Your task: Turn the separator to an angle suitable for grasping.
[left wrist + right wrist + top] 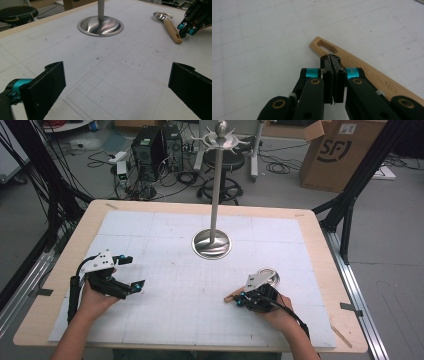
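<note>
A spoon with a round metal bowl point(270, 276) and a wooden handle point(231, 297) lies flat on the white mat at the front right. The handle point(372, 75) has a slot at its end. My right gripper point(241, 299) hovers over that handle end, and its jaws point(333, 60) are pressed together with nothing between them. In the left gripper view, the spoon point(172, 31) and the right gripper point(187, 28) show at the upper right. My left gripper point(134, 271) rests at the front left, jaws wide apart point(117, 87) over bare mat.
A tall metal stand with a round base point(211, 244) and a ring of hooks at its top point(220, 140) rises from the mat's middle. The white gridded mat point(165, 315) covers a wooden table. Beyond the table are computer towers, cables, a stool and a cardboard box point(340, 150).
</note>
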Tool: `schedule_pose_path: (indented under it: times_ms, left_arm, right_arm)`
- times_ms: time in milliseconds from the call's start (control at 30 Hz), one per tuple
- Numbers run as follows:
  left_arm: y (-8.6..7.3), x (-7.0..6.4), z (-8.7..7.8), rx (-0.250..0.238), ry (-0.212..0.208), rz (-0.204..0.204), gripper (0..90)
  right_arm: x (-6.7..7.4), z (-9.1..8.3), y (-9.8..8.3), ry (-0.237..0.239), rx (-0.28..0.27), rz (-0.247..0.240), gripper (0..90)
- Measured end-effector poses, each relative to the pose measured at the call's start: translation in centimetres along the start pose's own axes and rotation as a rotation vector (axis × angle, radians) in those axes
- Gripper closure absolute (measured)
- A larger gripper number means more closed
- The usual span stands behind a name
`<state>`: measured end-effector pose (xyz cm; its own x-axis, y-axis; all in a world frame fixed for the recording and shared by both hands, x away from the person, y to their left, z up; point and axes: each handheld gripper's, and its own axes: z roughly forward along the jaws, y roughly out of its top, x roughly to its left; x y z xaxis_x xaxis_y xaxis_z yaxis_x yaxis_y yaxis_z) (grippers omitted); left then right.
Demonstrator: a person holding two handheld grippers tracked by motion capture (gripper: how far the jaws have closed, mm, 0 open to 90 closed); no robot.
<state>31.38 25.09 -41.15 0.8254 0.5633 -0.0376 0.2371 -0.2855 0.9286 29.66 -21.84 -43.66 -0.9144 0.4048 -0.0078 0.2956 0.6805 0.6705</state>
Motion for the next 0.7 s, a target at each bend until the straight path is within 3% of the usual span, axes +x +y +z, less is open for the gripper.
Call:
schedule_pose_path:
  times_ms: [200,700]
  left_arm:
    - [0.0,0.0,0.0,0.000,0.003,0.001,1.8]
    - [0.0,-0.1,0.1,0.011,0.000,0.005,1.8]
  right_arm:
    - [-0.8,0.0,0.0,-0.085,-0.017,0.067,89.3]
    - [-1.8,0.7,0.4,-0.152,-0.034,0.131,89.3]
